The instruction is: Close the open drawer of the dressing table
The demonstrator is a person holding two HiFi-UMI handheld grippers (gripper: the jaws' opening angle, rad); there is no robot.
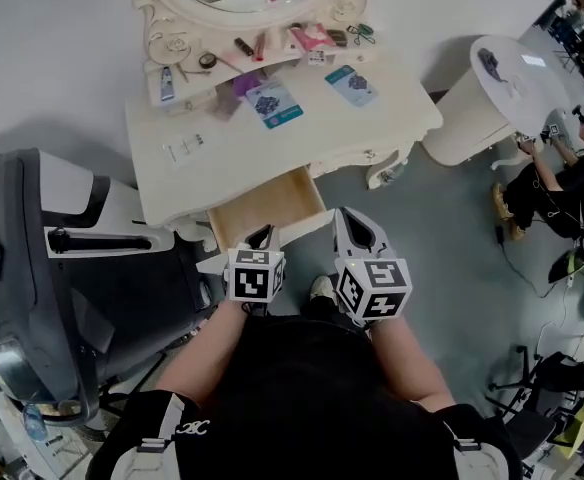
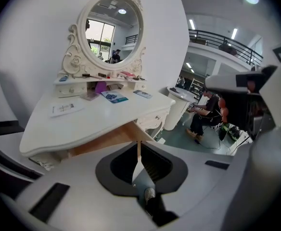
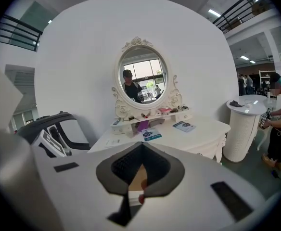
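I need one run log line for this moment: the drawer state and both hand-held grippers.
drawer: open | left hand-held gripper: shut, empty, near drawer front | right hand-held gripper: shut, empty | closing: not done

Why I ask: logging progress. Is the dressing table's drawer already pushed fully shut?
No, the head view shows the drawer pulled out from under the dressing table, with its bare wooden inside exposed.
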